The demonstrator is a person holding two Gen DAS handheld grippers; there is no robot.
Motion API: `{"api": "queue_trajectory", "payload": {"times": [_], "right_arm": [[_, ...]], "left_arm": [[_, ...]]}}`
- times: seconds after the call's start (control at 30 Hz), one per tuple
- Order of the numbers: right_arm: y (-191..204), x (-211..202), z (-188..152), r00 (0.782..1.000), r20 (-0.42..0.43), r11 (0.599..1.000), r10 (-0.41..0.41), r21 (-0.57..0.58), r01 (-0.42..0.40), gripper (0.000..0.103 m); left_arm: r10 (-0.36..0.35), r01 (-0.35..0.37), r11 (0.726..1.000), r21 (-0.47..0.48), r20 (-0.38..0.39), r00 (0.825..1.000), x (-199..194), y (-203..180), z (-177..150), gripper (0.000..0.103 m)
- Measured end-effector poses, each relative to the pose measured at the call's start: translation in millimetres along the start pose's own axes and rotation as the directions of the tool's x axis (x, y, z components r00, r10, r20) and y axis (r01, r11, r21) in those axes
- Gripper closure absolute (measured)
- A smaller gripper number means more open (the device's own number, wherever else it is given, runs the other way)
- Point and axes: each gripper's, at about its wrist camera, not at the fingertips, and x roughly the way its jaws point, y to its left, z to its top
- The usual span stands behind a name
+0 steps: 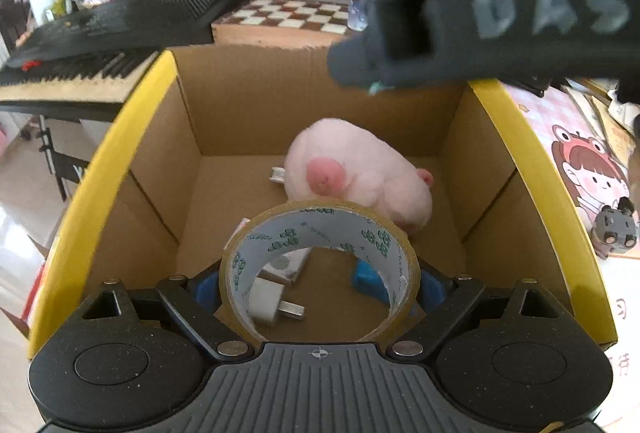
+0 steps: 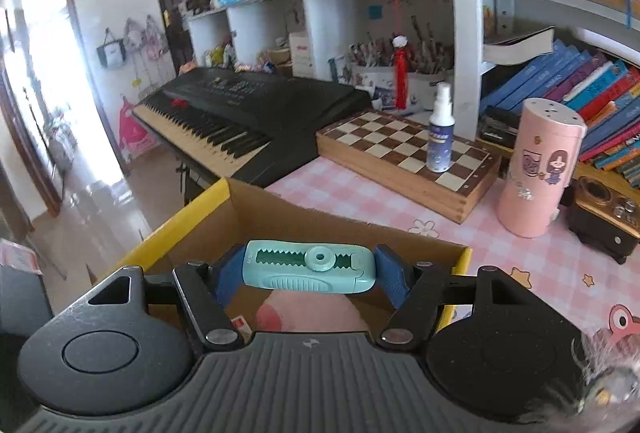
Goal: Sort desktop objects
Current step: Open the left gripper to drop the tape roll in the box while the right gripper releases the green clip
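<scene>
My left gripper (image 1: 320, 283) is shut on a roll of clear packing tape (image 1: 320, 265), held over the open cardboard box (image 1: 248, 105) with yellow flaps. Inside the box lie a pink plush toy (image 1: 356, 169), a white plug adapter (image 1: 268, 303), a blue item (image 1: 366, 277) and a small white box (image 1: 286, 265). My right gripper (image 2: 310, 273) is shut on a teal utility cutter (image 2: 310, 267), gripped end to end between the blue pads (image 2: 390, 277), above the box's (image 2: 320, 229) near edge. The plush toy (image 2: 304, 315) shows just below it. The other gripper's black body (image 1: 500, 17) crosses the upper right of the left wrist view.
A black keyboard (image 2: 240, 113) stands left of the box. Behind it on the pink desk are a wooden chessboard (image 2: 404, 153) with a spray bottle (image 2: 440, 129) on it, a pink cylinder (image 2: 540, 169), a small brown drawer box (image 2: 604, 209), and shelves of books and pen cups.
</scene>
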Motion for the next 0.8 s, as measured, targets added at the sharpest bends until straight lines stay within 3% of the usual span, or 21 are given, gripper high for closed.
{"api": "queue_trajectory", "payload": {"times": [0.13,0.4,0.5,0.67,0.8], "right_arm": [[4,9,-2,0.999,-0.039,0.999,0.02,-0.029,-0.021,0.036],[17,32,0,0.988,-0.138,0.991,0.065,-0.108,-0.081,0.036],[27,44,4,0.978,-0.189,0.976,0.084,-0.183,-0.119,0.036],[44,69,0,0.937,-0.335,0.948,0.102,-0.254,-0.194,0.036],[60,73,-3,0.936,-0.343,0.93,0.076,-0.314,-0.19,0.036]], "left_arm": [[0.03,-0.031,0.999,0.009,0.102,0.994,-19,5,0,0.009],[0.073,-0.075,0.997,0.002,0.187,0.98,-55,19,-5,0.009],[0.096,-0.094,0.995,-0.019,0.203,0.975,-63,22,-12,0.009],[0.134,-0.134,0.991,-0.012,0.206,0.969,-68,25,-20,0.009],[0.141,-0.141,0.99,-0.013,0.2,0.97,-68,28,-25,0.009]]}}
